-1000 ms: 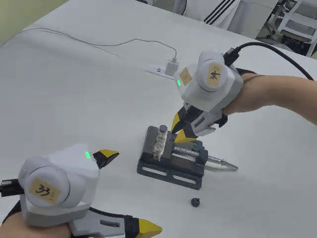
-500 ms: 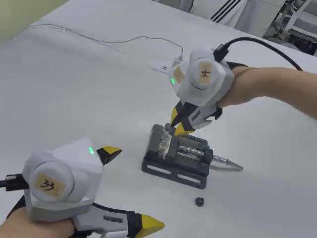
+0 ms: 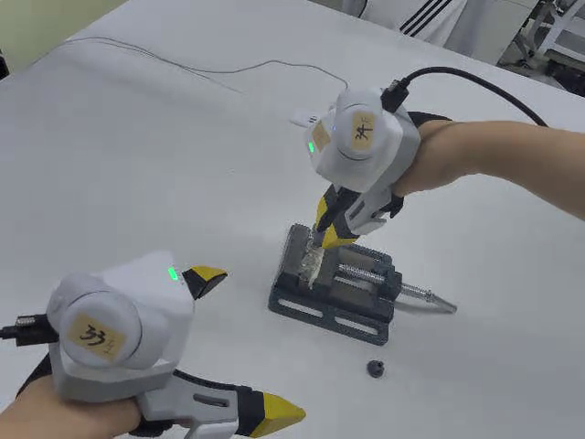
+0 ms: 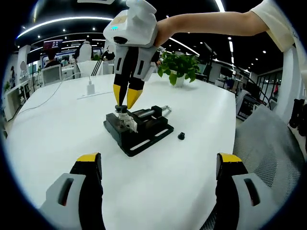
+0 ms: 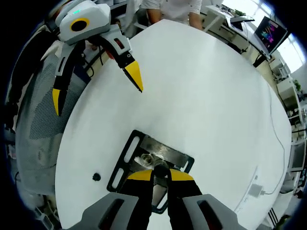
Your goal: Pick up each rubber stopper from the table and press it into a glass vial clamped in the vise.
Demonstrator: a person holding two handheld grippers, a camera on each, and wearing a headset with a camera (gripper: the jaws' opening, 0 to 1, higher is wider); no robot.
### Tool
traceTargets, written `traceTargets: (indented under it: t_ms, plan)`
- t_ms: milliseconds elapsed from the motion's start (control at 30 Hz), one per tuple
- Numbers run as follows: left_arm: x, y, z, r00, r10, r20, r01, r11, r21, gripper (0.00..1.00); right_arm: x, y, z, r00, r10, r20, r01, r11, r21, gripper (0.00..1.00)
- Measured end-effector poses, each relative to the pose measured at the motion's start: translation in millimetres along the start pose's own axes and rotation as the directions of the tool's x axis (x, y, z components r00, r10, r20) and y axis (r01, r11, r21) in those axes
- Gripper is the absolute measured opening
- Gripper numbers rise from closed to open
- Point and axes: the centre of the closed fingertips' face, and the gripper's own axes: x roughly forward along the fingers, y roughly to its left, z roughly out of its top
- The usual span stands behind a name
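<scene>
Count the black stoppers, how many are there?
2. One stopper lies loose on the table near the vise; a second stopper sits atop the vial, held by the right gripper. Others may be hidden.

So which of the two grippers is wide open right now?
The left gripper, its jaws spread far apart; the right gripper is closed on a stopper atop the vial.

Head view: the right claw (image 3: pixel 322 240) tips cover the mouth of the vial (image 3: pixel 309 265), and the glass below reads as a pale blur. Right gripper view: the dark stopper (image 5: pixel 160 169) is mostly hidden between the jaws. Pinched or just flanked, can't tell; seated in the vial or not, can't tell. The near end of the vise (image 5: pixel 125 158) sits under the claw body. The loose stopper (image 3: pixel 375 369) on the tabletop (image 3: pixel 137 165) is too small for detail. The left claw (image 3: pixel 249 346) body is cut off by the bottom edge in head view.
</scene>
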Motion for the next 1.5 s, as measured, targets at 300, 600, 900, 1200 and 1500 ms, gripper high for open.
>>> traceTargets:
  t_ms: [300,600,900,1200,1500]
  plan:
    - [-0.4,-0.8,-3.4,1.0,-0.007,-0.005,0.007,1.0,-0.012,0.98,3.8,0.0,-2.2,0.9997,0.006,-0.025,-0.006,1.0,0.011,0.07]
    - [0.4,-1.0,-4.7,0.9999,-0.014,-0.004,0.014,1.0,-0.017,0.98,5.5,-0.4,-1.9,0.9986,-0.001,-0.053,0.003,0.999,0.051,0.06]
    - [2.1,-1.6,-3.6,0.9998,-0.019,-0.001,0.019,1.0,-0.017,0.98,5.9,-0.6,-0.4,0.9983,0.0,-0.058,0.01,0.986,0.165,0.05]
    - [5.7,-5.2,-1.5,0.9995,-0.031,0.002,0.031,0.999,-0.017,0.98,5.2,1.2,-1.5,0.9987,-0.037,-0.034,0.045,0.961,0.275,0.04]
    - [8.2,-7.3,1.3,0.9992,-0.038,0.009,0.038,0.999,-0.017,0.97,5.2,0.5,-2.7,0.9931,-0.109,-0.042,0.117,0.917,0.382,0.04]
